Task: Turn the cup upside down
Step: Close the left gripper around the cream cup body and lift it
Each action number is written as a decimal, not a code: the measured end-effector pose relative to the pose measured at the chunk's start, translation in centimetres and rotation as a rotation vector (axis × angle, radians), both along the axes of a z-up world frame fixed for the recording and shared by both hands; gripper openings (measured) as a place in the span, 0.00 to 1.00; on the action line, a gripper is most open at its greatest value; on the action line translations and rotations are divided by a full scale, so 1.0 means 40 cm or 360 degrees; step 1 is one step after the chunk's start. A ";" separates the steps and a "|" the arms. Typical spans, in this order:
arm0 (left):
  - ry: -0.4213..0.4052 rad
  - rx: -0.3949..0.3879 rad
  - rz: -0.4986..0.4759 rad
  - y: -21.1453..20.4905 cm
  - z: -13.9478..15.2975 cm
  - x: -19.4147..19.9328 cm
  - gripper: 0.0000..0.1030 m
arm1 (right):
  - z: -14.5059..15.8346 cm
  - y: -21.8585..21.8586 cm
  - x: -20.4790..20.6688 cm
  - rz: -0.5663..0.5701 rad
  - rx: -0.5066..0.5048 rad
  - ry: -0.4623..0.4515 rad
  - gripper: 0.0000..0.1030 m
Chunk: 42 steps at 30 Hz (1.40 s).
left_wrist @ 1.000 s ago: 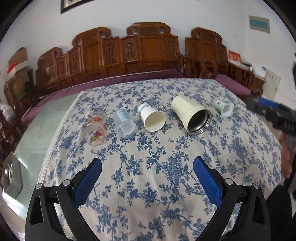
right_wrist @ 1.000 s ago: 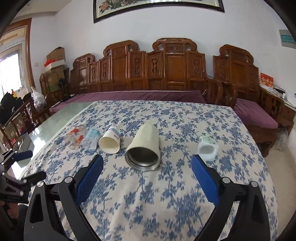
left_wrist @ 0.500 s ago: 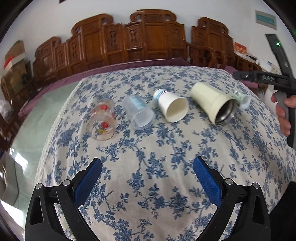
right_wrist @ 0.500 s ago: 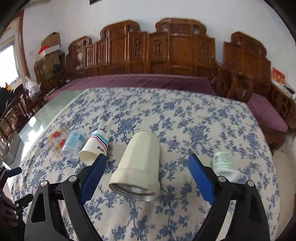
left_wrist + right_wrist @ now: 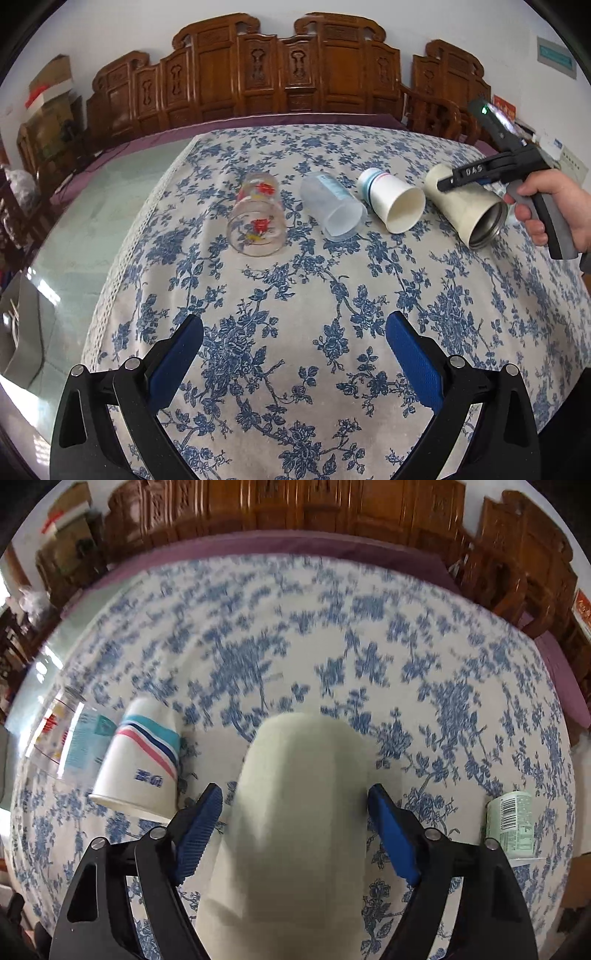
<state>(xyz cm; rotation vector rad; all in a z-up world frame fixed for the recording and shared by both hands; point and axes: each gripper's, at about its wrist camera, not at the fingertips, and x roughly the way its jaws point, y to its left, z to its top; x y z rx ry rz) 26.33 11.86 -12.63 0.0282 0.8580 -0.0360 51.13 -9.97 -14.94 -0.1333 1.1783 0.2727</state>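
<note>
A cream steel-lined cup (image 5: 469, 206) lies on its side on the floral tablecloth (image 5: 295, 302), mouth toward me. In the right wrist view the cream cup (image 5: 295, 812) fills the space between the open fingers of my right gripper (image 5: 295, 805), with a small gap at each blue pad. The right gripper also shows in the left wrist view (image 5: 491, 170), held over the cup. My left gripper (image 5: 294, 339) is open and empty above the near part of the cloth.
Lying in a row left of the cream cup are a white paper cup (image 5: 395, 201), a clear plastic cup (image 5: 332, 210) and a glass with red flowers (image 5: 258, 221). A small green-labelled cup (image 5: 511, 823) lies to the right. Carved wooden benches (image 5: 295, 74) stand behind the table.
My right gripper has moved forward and down until its open fingers straddle the cream cup. My left gripper has drifted left and tilted down; the cups have not moved.
</note>
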 end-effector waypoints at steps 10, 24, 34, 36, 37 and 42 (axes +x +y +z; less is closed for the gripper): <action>-0.0022 -0.0047 0.0024 0.015 0.027 0.000 0.92 | -0.039 0.009 0.031 -0.0018 -0.0024 0.0280 0.77; -0.0056 -0.0032 -0.0004 -0.018 0.061 -0.027 0.92 | 0.059 -0.045 -0.130 0.0069 0.0077 0.0122 0.75; -0.0098 -0.0046 0.0023 -0.018 0.098 -0.087 0.92 | 0.151 -0.001 -0.342 0.0249 0.0232 0.0024 0.75; -0.0107 -0.0057 0.0028 -0.017 0.104 -0.096 0.92 | 0.159 0.017 -0.383 0.0286 0.0245 0.0014 0.75; -0.0109 -0.0059 0.0032 -0.017 0.105 -0.101 0.92 | 0.160 0.027 -0.403 0.0307 0.0253 0.0011 0.75; -0.0108 -0.0057 0.0048 -0.017 0.101 -0.116 0.92 | 0.134 0.078 -0.493 0.0352 0.0326 0.0075 0.75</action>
